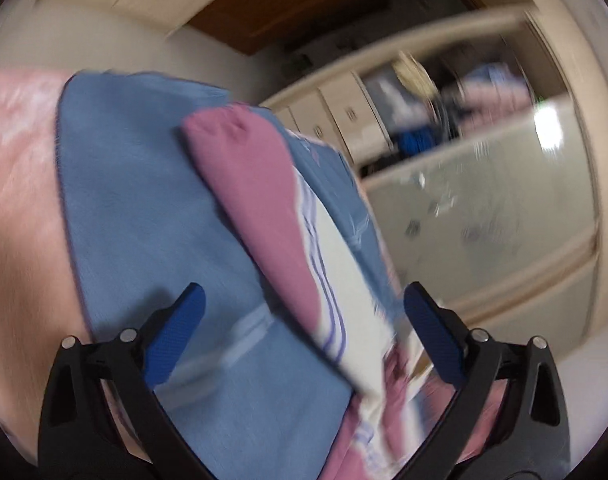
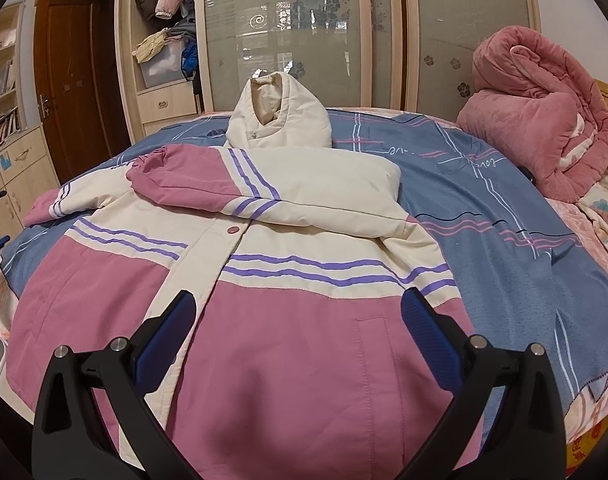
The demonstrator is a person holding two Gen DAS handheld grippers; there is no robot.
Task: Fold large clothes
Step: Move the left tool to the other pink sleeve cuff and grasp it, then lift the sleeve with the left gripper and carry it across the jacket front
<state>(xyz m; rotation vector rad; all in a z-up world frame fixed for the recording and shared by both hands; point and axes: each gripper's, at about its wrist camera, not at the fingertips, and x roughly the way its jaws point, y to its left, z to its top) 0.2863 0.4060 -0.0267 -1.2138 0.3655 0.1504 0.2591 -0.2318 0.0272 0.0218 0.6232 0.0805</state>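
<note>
Both claws gape wide and empty, the right claw [image 2: 297,314] over the jacket [image 2: 263,320] spread on the bed [image 2: 544,240], the left claw [image 1: 304,306] over its sleeve [image 1: 259,200].

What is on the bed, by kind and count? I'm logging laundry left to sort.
Jackets: 1, pink and cream with purple stripes
Quilts: 1, pink, bundled at the bed's right side
Bedsheets: 1, blue
Total: 3
</note>
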